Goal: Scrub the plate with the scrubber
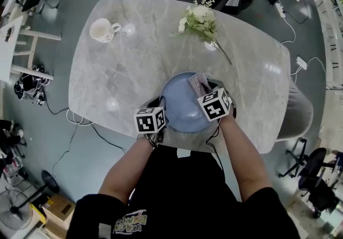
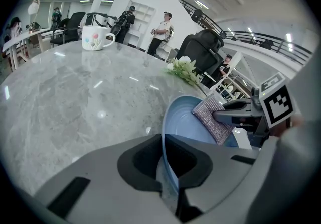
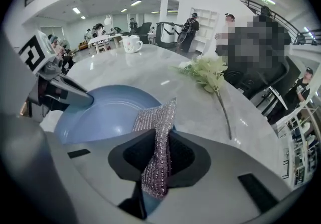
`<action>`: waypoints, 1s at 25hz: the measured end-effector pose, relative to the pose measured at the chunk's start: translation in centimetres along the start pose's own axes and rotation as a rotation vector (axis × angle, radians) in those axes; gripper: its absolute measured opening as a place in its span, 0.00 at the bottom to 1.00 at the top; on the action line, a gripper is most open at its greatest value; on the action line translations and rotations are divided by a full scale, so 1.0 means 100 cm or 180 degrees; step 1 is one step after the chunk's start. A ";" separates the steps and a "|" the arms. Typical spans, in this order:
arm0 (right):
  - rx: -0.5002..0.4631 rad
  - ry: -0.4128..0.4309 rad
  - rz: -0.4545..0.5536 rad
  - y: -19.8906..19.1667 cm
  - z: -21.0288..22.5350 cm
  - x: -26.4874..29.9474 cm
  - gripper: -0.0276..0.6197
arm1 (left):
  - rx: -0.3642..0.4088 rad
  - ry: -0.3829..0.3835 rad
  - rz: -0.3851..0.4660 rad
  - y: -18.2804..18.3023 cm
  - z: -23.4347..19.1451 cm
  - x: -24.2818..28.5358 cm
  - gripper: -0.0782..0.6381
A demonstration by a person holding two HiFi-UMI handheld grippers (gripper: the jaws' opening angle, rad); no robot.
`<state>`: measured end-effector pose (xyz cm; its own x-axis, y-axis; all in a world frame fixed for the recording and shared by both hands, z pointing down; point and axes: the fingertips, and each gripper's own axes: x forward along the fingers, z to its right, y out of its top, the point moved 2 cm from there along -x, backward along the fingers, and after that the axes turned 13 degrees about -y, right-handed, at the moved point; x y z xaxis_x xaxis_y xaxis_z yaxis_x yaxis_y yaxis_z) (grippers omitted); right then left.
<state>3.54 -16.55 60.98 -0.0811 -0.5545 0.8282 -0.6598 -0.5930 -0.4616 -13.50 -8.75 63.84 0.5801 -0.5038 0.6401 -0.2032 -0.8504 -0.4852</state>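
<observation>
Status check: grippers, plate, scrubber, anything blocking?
Left gripper shut on plate rim. Right gripper shut on scrubber, scrubber on plate's face. Flowers and mug well away from the plate.

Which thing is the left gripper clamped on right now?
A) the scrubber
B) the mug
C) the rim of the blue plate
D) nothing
C: the left gripper has its jaws pinched on the rim of the plate, while the scrubber sits in the right gripper.
</observation>
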 end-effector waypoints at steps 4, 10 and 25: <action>-0.0101 -0.0123 0.0027 -0.003 0.009 -0.002 0.16 | 0.0010 0.0013 0.0001 0.000 0.000 0.000 0.15; -0.0345 -0.0399 0.0135 -0.007 0.023 -0.008 0.16 | 0.0026 0.0049 0.0009 -0.001 -0.001 0.001 0.15; 0.0139 -0.0550 0.0579 -0.006 0.038 -0.051 0.16 | -0.0021 0.0107 0.0018 -0.005 0.003 -0.002 0.15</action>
<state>7.18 -15.64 55.81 -0.0643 -0.7437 0.6654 -0.6128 -0.4969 -0.6145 -13.25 -8.18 63.75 0.5520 -0.5134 0.6571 -0.2116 -0.8484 -0.4851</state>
